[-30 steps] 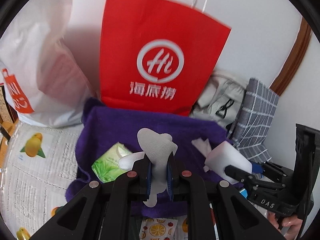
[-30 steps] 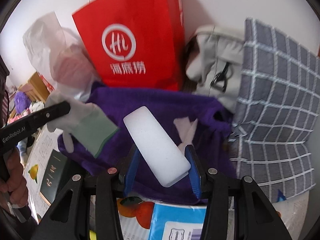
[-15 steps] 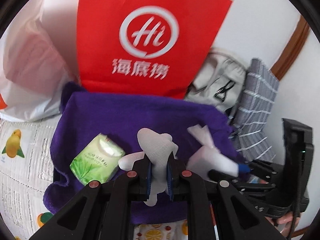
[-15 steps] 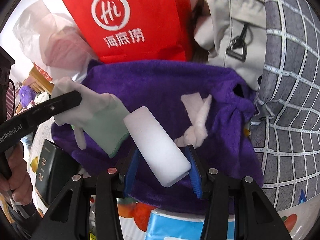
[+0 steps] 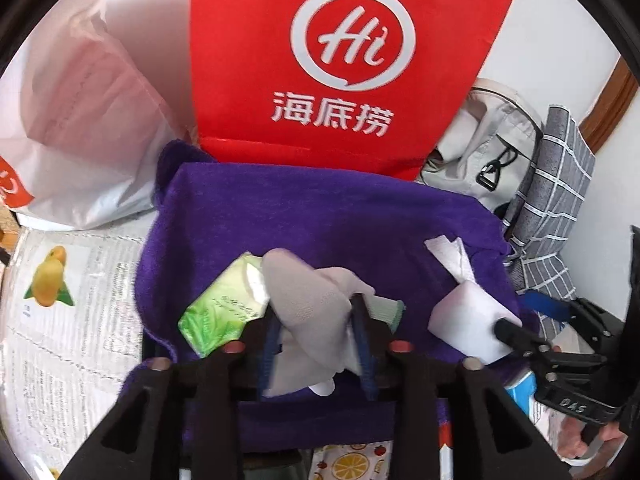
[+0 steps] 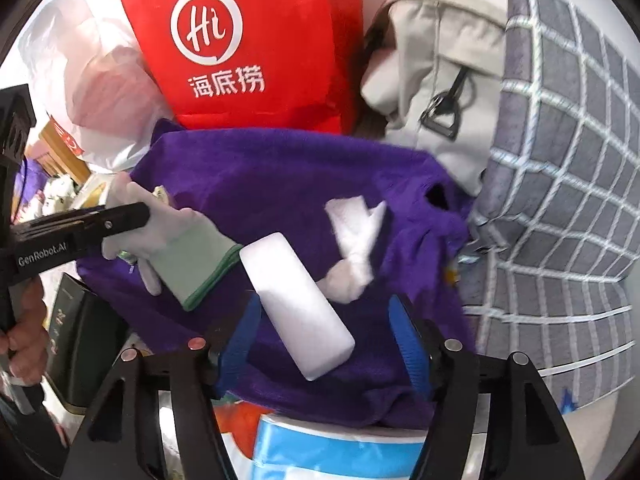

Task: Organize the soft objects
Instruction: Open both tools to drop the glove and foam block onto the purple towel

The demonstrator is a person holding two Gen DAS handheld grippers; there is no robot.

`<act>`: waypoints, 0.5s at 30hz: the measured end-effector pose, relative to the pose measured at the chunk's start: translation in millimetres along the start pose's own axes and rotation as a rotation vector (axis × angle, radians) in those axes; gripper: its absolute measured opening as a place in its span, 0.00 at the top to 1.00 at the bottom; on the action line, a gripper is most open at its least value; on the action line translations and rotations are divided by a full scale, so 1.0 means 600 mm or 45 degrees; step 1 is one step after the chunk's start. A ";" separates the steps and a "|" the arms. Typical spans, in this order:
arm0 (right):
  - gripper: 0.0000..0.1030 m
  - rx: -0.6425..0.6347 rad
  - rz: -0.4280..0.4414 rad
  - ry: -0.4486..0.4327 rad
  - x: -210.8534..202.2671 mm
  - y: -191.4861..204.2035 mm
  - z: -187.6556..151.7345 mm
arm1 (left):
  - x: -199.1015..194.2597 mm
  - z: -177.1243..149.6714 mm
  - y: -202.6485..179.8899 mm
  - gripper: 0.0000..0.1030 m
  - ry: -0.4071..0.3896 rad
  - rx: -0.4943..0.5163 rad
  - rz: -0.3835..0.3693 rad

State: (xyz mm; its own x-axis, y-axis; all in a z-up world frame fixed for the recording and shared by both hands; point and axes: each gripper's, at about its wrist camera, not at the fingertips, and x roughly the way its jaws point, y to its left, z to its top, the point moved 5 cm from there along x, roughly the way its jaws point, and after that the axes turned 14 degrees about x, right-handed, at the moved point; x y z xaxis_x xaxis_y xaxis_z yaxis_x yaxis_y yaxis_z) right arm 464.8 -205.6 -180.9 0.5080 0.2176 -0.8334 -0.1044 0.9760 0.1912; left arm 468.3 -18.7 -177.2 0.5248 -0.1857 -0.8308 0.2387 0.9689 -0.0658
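Observation:
A purple towel (image 5: 320, 224) lies spread on the table, also in the right wrist view (image 6: 280, 176). My left gripper (image 5: 316, 320) is open, its fingers spread around a grey-white glove (image 5: 308, 308) with a green cuff, which rests between them; the glove shows in the right wrist view (image 6: 180, 248). My right gripper (image 6: 328, 320) is open; a white sponge block (image 6: 296, 304) lies on the towel between its fingers, also seen in the left wrist view (image 5: 468, 320). A crumpled white tissue (image 6: 352, 248) and a green tissue pack (image 5: 220, 308) lie on the towel.
A red paper bag (image 5: 340, 64) stands behind the towel, a white plastic bag (image 5: 80, 128) to its left. A beige bag (image 6: 440, 80) and grey checked cushion (image 6: 560, 200) are at right. A blue packet (image 6: 328, 452) lies at the near edge.
Both grippers moved lower and closer to the towel. My right gripper opened and let the sponge onto the towel. My left gripper's fingers spread apart around the glove.

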 end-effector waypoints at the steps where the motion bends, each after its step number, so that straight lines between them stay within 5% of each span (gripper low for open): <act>1: 0.35 0.008 -0.004 -0.010 -0.007 -0.003 0.002 | -0.008 0.001 0.003 0.51 -0.018 -0.004 0.013; 8: 0.29 0.031 0.052 -0.127 -0.082 0.007 -0.022 | -0.080 -0.003 0.010 0.45 -0.114 0.017 0.068; 15: 0.29 -0.051 0.154 -0.126 -0.105 0.085 -0.095 | -0.153 -0.052 0.028 0.45 -0.147 0.030 0.145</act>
State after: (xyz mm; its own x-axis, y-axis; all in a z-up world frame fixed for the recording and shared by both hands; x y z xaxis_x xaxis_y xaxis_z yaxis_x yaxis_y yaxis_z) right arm 378.7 -168.8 -148.4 0.5714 0.3331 -0.7500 -0.2027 0.9429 0.2643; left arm 398.8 19.7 -119.4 0.6394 -0.0934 -0.7632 0.1907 0.9808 0.0397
